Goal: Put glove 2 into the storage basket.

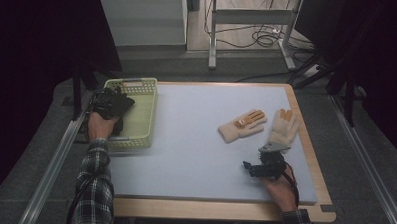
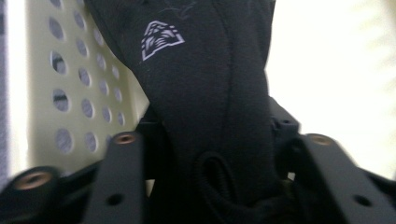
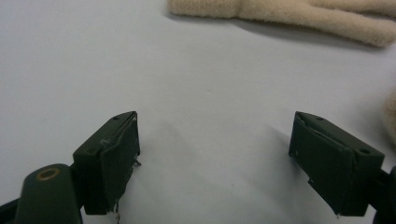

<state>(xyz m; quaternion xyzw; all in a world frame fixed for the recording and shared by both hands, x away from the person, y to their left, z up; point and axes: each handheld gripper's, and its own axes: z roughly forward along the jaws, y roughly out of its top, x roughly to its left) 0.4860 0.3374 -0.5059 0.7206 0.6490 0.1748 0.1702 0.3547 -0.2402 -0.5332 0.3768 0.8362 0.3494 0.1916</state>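
Over the basket (image 1: 143,97), left tongs (image 2: 210,154) clamp black glove (image 2: 205,84) lengthwise.

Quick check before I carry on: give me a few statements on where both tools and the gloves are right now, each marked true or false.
1. The left tool is shut on a black glove at the green basket. True.
2. The right tool grips a beige glove. False: its jaws stand open over the bare mat, holding nothing.
3. Two beige gloves lie on the mat, the left beige glove and the right beige glove. True.
4. The beige gloves lie inside the basket. False: they lie on the mat, well apart from the basket.
5. The black glove bears a pale logo. True.
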